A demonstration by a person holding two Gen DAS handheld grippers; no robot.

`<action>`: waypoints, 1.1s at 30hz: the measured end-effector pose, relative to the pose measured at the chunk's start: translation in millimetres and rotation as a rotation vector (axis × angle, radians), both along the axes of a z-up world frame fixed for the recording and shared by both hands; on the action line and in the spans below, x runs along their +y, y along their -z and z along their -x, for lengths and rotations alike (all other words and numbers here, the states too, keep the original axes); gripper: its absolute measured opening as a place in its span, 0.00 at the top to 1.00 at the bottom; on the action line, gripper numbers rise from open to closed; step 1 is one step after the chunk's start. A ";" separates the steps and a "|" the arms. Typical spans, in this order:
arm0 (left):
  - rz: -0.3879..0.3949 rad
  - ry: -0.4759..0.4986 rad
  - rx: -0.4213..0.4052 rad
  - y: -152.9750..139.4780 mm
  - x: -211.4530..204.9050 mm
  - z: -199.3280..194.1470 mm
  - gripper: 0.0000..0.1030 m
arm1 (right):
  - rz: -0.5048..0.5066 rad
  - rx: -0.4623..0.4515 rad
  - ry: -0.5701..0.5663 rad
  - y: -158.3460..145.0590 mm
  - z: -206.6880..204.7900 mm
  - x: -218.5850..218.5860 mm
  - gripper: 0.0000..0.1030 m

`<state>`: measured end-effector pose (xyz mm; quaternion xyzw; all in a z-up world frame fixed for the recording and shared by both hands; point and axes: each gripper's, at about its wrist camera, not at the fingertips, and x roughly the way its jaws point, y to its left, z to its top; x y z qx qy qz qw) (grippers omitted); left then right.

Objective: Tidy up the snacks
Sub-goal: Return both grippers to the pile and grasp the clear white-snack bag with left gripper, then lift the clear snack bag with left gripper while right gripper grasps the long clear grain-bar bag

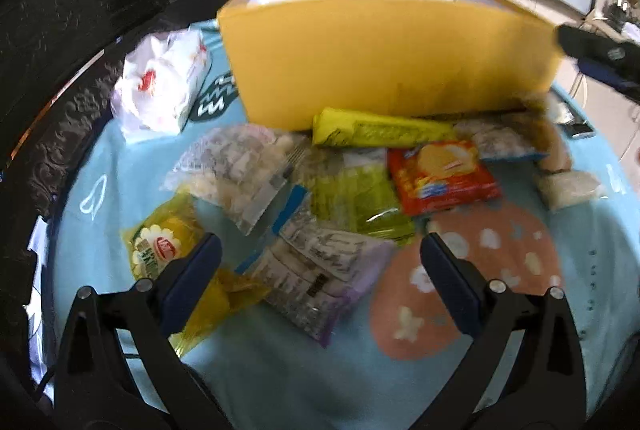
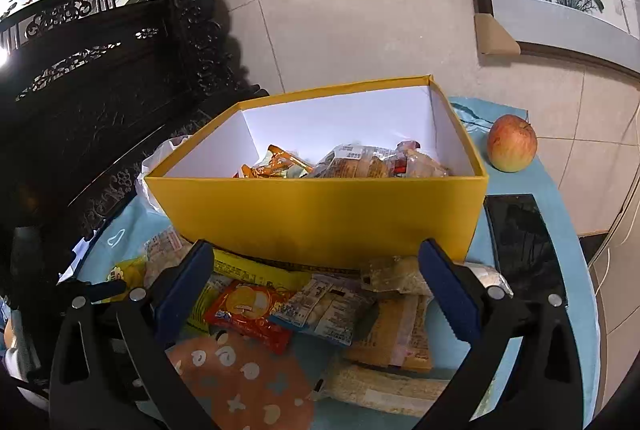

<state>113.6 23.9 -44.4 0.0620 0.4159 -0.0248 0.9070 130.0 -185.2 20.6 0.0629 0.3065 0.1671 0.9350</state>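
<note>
A yellow box (image 2: 320,210) with a white inside stands at the back of the table and holds several snack packets (image 2: 352,162). Loose snacks lie in front of it: a red cracker pack (image 1: 442,176), a long yellow pack (image 1: 380,130), a green pack (image 1: 356,206), a clear bag of white pieces (image 1: 240,170), a purple-edged pack (image 1: 324,278) and a yellow packet (image 1: 168,242). My left gripper (image 1: 320,258) hovers open over the purple-edged pack. My right gripper (image 2: 314,270) is open and empty above the red cracker pack (image 2: 252,314) and brown bars (image 2: 396,334).
The table wears a light blue cloth (image 1: 100,198) with an orange spotted patch (image 1: 472,274). A white plastic bag (image 1: 160,86) lies left of the box. An apple (image 2: 512,142) and a dark phone (image 2: 520,242) sit to its right. Dark carved furniture (image 2: 100,90) stands at left.
</note>
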 end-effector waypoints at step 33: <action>0.210 0.054 0.036 -1.7 12.1 8.1 0.63 | 0.363 0.143 -0.062 48.1 30.1 -9.7 0.01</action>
